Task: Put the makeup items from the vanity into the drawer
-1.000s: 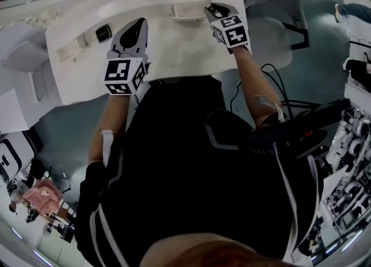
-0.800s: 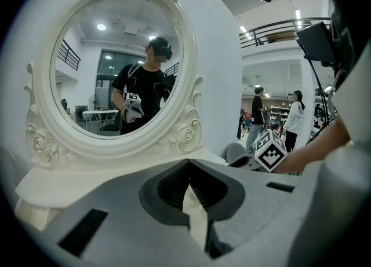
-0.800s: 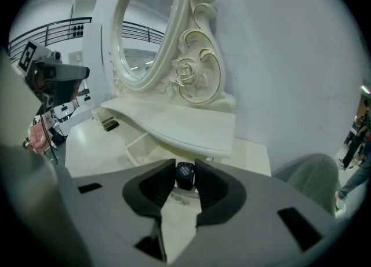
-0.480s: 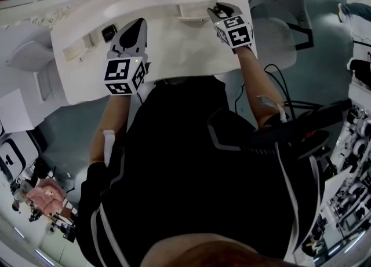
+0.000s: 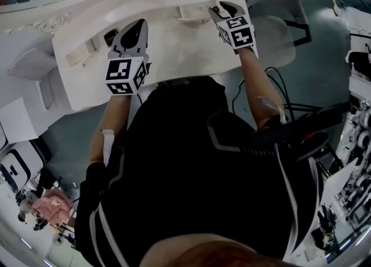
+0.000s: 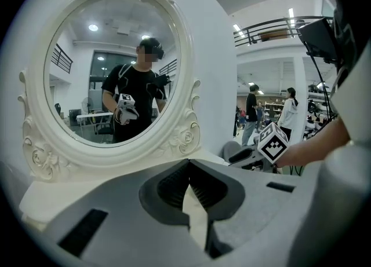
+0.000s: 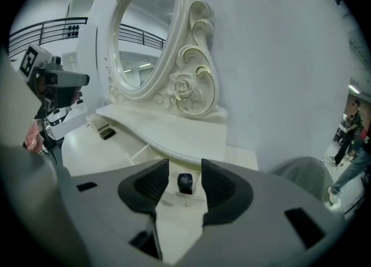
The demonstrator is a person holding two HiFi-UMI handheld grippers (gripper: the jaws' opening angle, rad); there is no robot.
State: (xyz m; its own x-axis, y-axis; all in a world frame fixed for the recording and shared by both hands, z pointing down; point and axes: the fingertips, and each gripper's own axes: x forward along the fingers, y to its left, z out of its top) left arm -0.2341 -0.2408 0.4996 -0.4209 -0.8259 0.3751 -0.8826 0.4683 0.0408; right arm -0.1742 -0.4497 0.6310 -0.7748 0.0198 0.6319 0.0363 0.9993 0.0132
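Observation:
A small dark makeup item lies in the small open drawer at the back of the white vanity. My right gripper hangs just over it. Its jaws are opening, with the item between the tips and neither pad touching it. In the head view the right gripper hides that item. A black compact sits on the vanity top at the left, also seen as the compact in the right gripper view. My left gripper hovers beside it, shut and empty.
An oval mirror in a carved white frame stands at the back of the vanity. A second small drawer is open at the left. A grey chair stands to the right. People stand in the hall behind.
The right gripper's jaws have spread apart over the drawer. The left gripper has stayed where it was.

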